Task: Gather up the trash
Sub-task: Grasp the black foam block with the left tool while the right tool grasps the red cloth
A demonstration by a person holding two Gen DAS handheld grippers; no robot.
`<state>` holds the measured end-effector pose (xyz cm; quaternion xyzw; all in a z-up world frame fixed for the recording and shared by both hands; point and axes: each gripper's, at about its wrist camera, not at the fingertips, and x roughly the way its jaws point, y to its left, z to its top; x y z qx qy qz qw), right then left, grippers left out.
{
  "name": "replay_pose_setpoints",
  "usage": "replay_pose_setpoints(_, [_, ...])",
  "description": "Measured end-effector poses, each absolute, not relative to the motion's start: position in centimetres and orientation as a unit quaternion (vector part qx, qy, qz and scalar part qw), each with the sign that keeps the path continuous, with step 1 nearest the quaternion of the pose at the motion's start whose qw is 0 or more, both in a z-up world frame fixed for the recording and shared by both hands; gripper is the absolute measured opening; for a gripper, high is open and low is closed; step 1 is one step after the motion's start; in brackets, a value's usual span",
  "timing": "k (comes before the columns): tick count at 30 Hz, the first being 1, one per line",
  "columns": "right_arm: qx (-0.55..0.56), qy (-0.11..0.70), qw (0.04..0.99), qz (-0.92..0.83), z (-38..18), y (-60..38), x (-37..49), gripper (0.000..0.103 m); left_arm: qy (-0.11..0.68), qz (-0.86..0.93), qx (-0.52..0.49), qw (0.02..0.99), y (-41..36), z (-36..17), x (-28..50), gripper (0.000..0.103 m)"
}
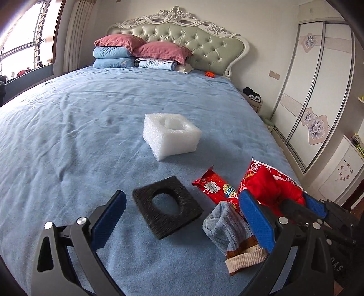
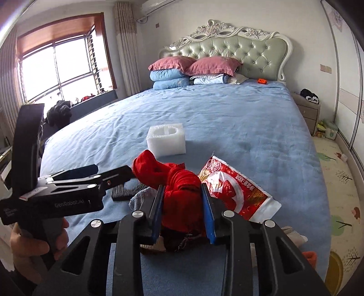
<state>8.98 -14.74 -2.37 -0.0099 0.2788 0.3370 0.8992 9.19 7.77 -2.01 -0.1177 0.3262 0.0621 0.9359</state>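
R gripper (image 2: 182, 205) clamped on red cloth (image 2: 179, 182), big red wrapper (image 2: 232, 193) touching at its 3 o'clock, L gripper (image 1: 182, 214) wide over black foam (image 1: 168, 205), sock (image 1: 229, 232) by R finger, white foam (image 1: 170, 134) at 12 on bed (image 1: 68, 136)

Bedroom, daylit. Landmark: wide bed with blue textured bedspread (image 2: 204, 109).
- At the bed's head: pale green button-tufted headboard in a carved white frame (image 2: 238, 47).
- Against the headboard: two dusty-pink pillows (image 2: 193, 65) on folded light-blue quilts (image 2: 170, 79); small orange object (image 2: 261, 80) beside them.
- Left of the bed: large barred bay window with brown wooden frame (image 2: 61, 63), bright white light; beige pleated curtain (image 2: 125, 45); white wall air conditioner (image 2: 157, 5) above the curtain.
- Right of the bed's head: grey bedside cabinet (image 2: 306, 111), dark clothing on top.
- Right of the bed: white sliding wardrobe with purple flower motifs (image 1: 316, 91); cream play mat printed with trees (image 2: 336, 182) on the floor.
- Walls: plain white.
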Motion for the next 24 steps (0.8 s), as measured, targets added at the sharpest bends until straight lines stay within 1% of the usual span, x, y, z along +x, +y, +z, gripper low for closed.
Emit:
replay_pose_setpoints(7, [0.010,0.277,0.897,0.344,-1.7,-16.5,8.5,0.031,0.338,0.092,-0.127,0.928,8.9,-2.9,9.4,0.099])
replay_pose_setpoints(18, [0.017,0.283,0.885,0.369,-2.2,-15.5,8.0,0.031,0.415,0.169,-0.184,0.875,13.5,-7.0,11.8,0.099])
replay_pose_setpoints(20, [0.016,0.283,0.885,0.370,-2.2,-15.4,8.0,0.031,0.419,0.178,-0.180,0.872,13.5,-7.3,11.9,0.095])
replay_pose_setpoints(21, [0.017,0.283,0.885,0.369,-2.2,-15.4,8.0,0.031,0.422,0.184,-0.172,0.871,13.3,-7.4,12.1,0.092])
replay_pose_setpoints(23, [0.019,0.284,0.884,0.371,-2.3,-15.4,8.0,0.031,0.425,0.195,-0.152,0.871,12.9,-7.4,12.3,0.081])
replay_pose_setpoints(24, [0.020,0.285,0.884,0.370,-2.3,-15.4,8.0,0.031,0.426,0.194,-0.147,0.872,12.7,-7.3,12.4,0.069])
